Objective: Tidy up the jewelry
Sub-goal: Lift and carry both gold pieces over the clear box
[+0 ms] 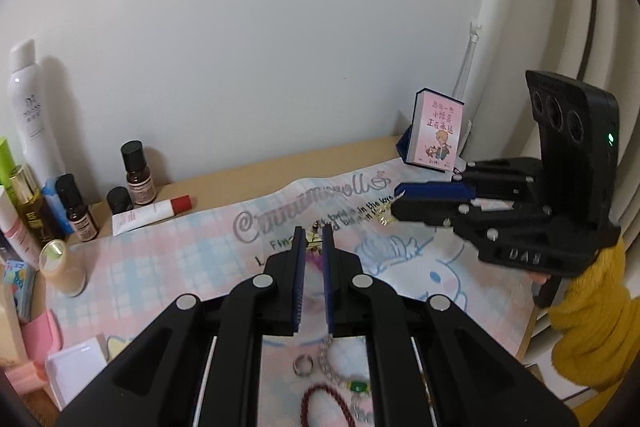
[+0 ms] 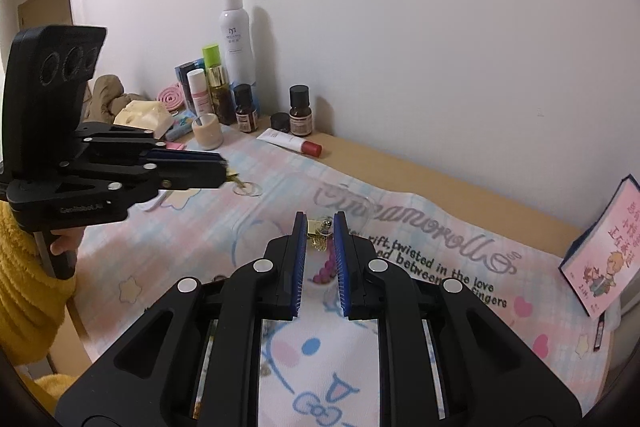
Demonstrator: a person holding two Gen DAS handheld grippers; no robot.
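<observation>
I hold a small gold charm (image 1: 385, 218) pinched in my right gripper (image 1: 394, 207), and my left gripper (image 1: 314, 239) pinches a gold piece too. The silver ring (image 1: 303, 364), green-stone bracelet (image 1: 352, 385) and red bead string (image 1: 326, 405) lie loose at 6 o'clock on the pink cartoon cloth (image 1: 180, 259), so most sorting seems left.

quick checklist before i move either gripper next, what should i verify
1. Left gripper grips the small gold trinket: ok, gold sticks out at its tips.
2. Right gripper grips the fine gold chain: ok, gold sits between its pads.
3. The two gold pieces are separate, not linked: cannot tell.
4. The grippers are apart from each other: ok.
5. The silver ring and the dark red bead bracelet lie loose on the pastel cartoon cloth, below the left gripper's tips: ok.
6. A box or tray to receive the jewelry is in view: not ok, none plainly shows.
</observation>
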